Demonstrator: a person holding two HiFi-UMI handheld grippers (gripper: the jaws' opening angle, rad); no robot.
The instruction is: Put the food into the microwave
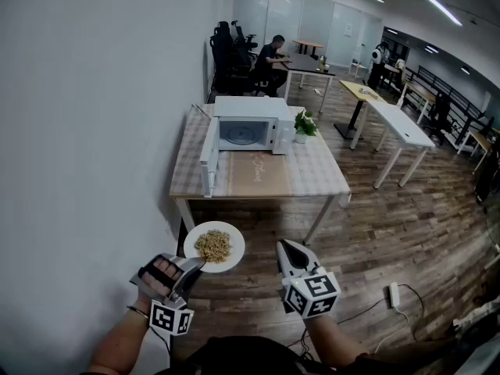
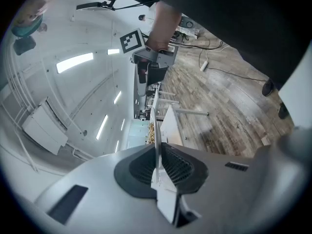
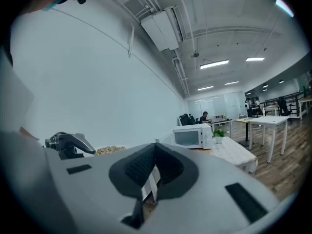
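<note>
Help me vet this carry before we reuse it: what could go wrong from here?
1. The left gripper pinches the plate only at its rim, so it could tilt or slip and spill the food.
2. The door of the microwave stands open toward the person; the plate might clip it.
3. The right gripper is shut and empty, giving no support.
</note>
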